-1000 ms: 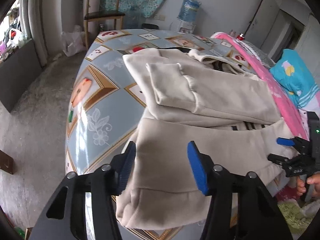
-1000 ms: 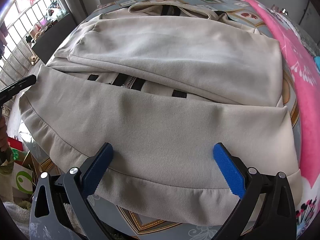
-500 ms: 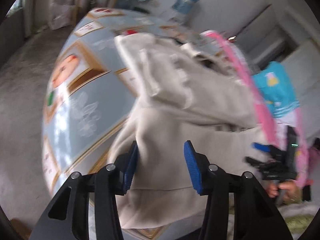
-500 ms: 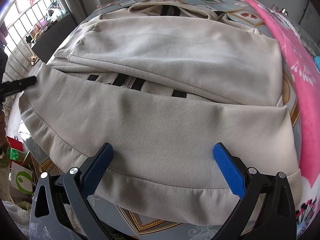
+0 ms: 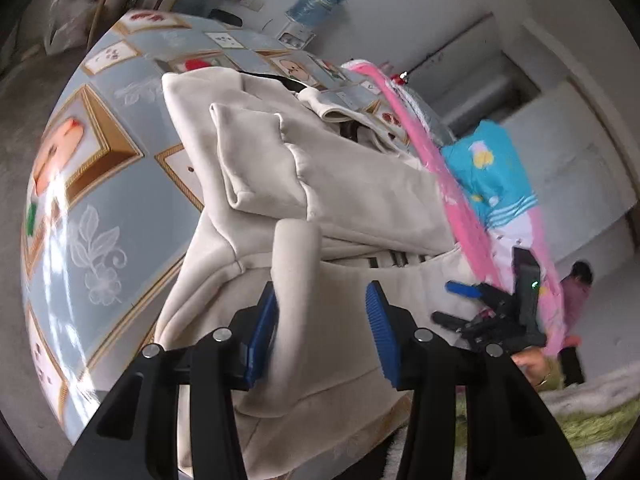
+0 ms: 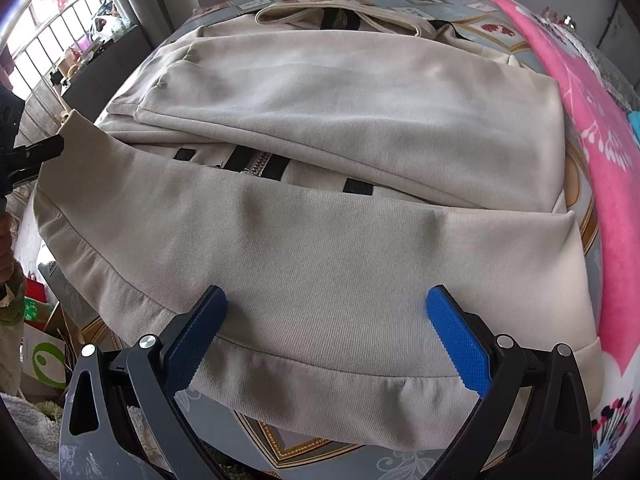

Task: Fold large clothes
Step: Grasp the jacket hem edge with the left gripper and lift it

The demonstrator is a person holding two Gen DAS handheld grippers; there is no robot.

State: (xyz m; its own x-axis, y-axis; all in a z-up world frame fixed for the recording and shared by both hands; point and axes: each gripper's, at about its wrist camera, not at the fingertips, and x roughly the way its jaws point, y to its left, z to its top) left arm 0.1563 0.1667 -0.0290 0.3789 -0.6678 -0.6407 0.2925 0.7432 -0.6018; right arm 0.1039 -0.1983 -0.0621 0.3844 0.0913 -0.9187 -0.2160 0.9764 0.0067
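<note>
Hem of the hoodie point(image 6: 320, 264) was being gathered: left gripper point(image 5: 320, 336) closing around a raised fold (pads not visibly pressing), right gripper point(image 6: 324, 336) spread at six o'clock; a firm pinch seemed needed next.

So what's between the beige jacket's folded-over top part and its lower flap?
A narrow strip of the jacket with black stripes and a zipper, clearest in the right wrist view.
</note>
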